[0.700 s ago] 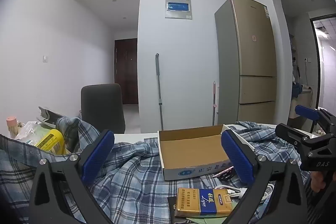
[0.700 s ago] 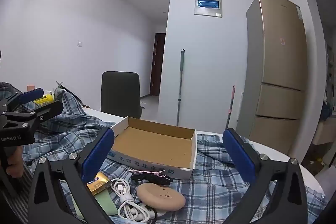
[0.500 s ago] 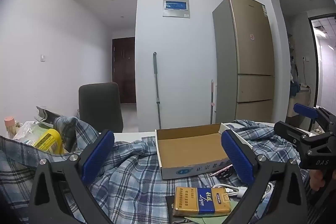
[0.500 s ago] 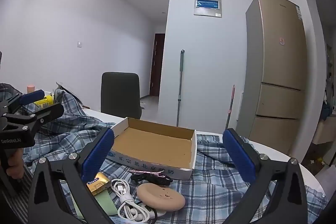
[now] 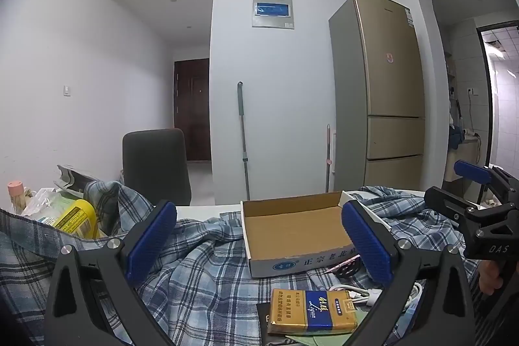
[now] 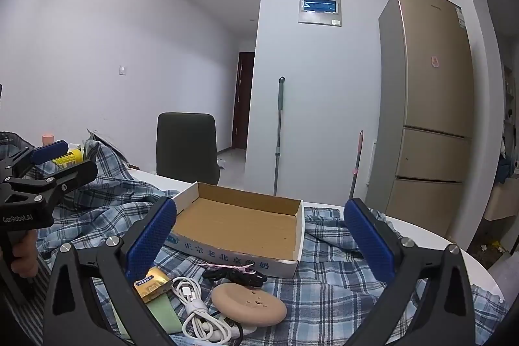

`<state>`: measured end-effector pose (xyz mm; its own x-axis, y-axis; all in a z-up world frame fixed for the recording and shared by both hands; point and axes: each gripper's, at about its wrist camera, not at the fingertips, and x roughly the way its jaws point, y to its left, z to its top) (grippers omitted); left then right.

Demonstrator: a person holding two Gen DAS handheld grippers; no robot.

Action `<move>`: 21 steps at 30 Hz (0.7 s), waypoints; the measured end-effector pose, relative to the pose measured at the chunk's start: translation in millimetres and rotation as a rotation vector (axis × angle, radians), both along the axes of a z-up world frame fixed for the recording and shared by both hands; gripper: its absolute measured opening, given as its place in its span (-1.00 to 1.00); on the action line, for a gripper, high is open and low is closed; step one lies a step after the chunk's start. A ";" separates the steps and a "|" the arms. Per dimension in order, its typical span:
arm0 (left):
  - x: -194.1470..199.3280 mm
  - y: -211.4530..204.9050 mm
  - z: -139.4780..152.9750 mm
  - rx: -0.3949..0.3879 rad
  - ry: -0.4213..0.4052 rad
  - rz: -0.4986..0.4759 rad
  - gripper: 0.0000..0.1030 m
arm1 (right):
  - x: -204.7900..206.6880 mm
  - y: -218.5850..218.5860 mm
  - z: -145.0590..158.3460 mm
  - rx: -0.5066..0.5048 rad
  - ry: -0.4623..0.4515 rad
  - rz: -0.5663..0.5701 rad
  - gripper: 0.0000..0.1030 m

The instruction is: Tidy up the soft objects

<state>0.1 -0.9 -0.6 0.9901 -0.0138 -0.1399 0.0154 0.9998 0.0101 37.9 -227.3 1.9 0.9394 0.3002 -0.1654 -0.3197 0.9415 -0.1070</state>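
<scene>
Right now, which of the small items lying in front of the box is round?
The tan disc, nearest the camera in the right wrist view. The gold pack is boxy, the white cable is coiled, and the black hair tie is a thin tangle.

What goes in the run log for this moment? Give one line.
left gripper: open, holding nothing | right gripper: open, holding nothing | cardboard box: empty, on plaid shirt | cable, gold pack: before box

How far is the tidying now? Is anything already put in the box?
Nothing looks done: the cardboard box is empty. Nothing is in hand either; the left tool and right tool are both open. Left to do: the plaid shirt lies crumpled, and the white cable and round pad lie loose.
</scene>
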 end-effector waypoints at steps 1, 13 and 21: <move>0.0 -0.1 -0.1 0.000 0.000 0.000 1.00 | 0.1 0.1 -0.3 0.000 0.000 0.000 1.00; -0.1 0.1 -0.1 -0.002 0.000 0.000 1.00 | -0.7 -0.4 -0.3 0.002 0.000 0.002 1.00; -1.3 -1.0 -0.4 -0.004 0.001 0.008 1.00 | -0.4 0.0 -0.4 0.001 0.002 0.002 1.00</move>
